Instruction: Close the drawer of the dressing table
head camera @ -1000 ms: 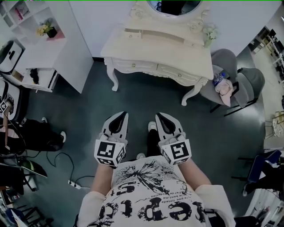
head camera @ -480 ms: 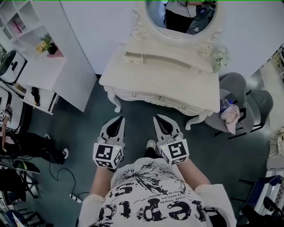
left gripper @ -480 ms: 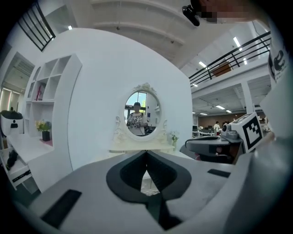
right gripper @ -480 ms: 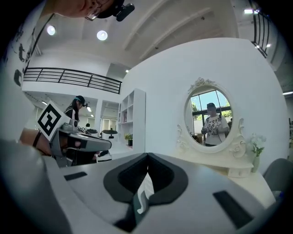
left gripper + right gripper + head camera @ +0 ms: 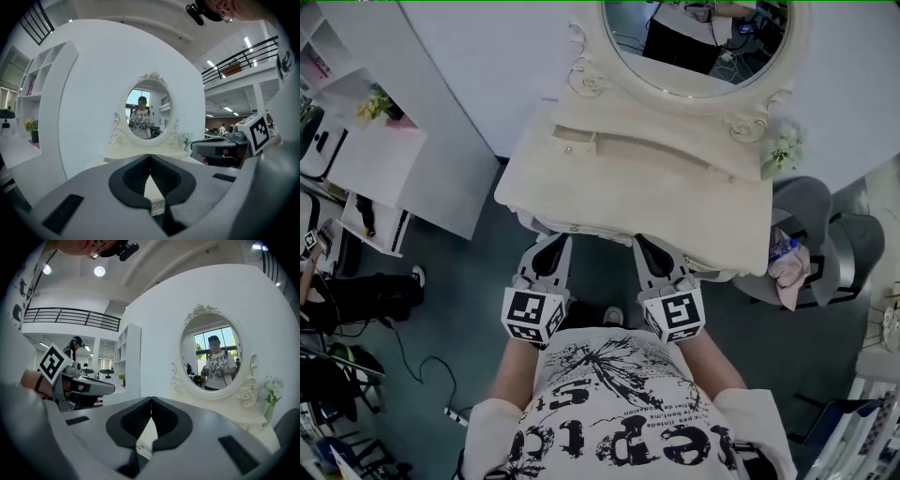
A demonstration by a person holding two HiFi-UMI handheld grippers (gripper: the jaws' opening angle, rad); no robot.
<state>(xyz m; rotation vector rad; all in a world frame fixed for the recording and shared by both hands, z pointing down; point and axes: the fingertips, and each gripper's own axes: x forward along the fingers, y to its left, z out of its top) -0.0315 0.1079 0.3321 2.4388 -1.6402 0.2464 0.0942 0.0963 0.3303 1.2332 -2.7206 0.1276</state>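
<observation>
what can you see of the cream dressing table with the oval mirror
The cream dressing table looks like painted wood, standing against the white wall. Its oval mirror has a carved frame with rosettes. A low raised tier runs along the back; a small knobbed drawer at its left end seems to stick out slightly. White flowers stand at its right. Another knob shows below the front edge. The shut left gripper and right gripper point at that front; contact cannot be told.
</observation>
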